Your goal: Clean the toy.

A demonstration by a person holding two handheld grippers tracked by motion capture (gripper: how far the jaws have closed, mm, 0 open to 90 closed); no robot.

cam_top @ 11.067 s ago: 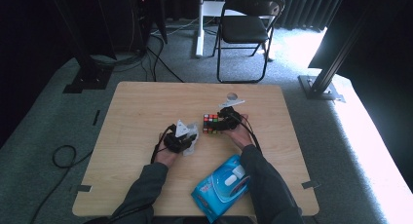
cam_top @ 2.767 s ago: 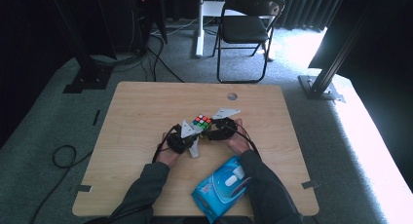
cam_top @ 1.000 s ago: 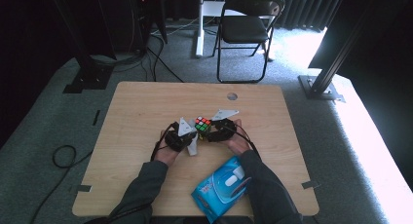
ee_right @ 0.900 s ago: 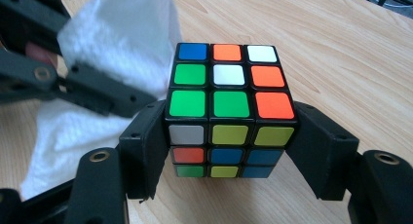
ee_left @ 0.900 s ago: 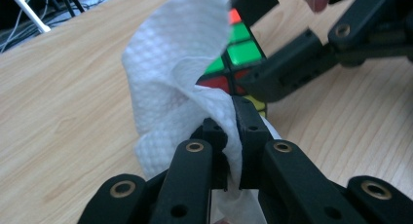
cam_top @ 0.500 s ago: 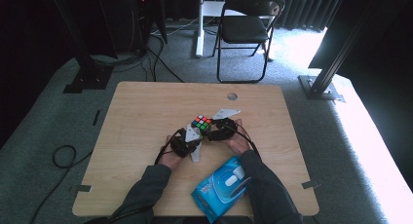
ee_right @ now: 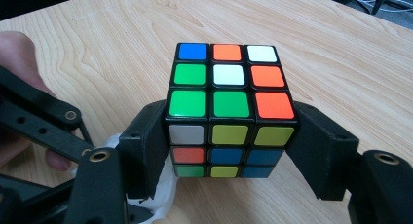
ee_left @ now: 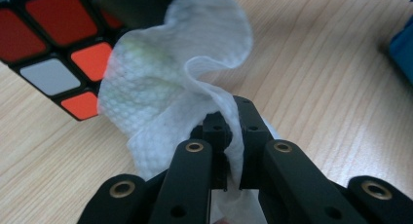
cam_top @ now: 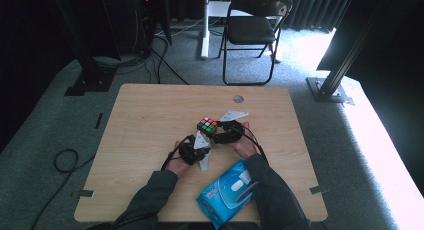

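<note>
A scrambled Rubik's cube (ee_right: 228, 112) sits clamped between the two jaws of my right gripper (ee_right: 229, 151), just above the table; in the high view the cube (cam_top: 207, 125) is near the table's middle with the right gripper (cam_top: 220, 132) behind it. My left gripper (ee_left: 228, 153) is shut on a crumpled white wipe (ee_left: 160, 92), which lies against the cube (ee_left: 53, 44) at its lower side. From above, the left gripper (cam_top: 200, 145) and the wipe (cam_top: 201, 139) sit just below and left of the cube.
A blue pack of wipes (cam_top: 227, 192) lies near the table's front edge between the forearms. The wooden table (cam_top: 140, 120) has a round hole (cam_top: 238, 98) at the back. A folding chair (cam_top: 250, 30) stands beyond the table.
The cube and right gripper have stayed near the table's middle. The left gripper with the wipe has drawn down and back a little from the cube over the last second.
</note>
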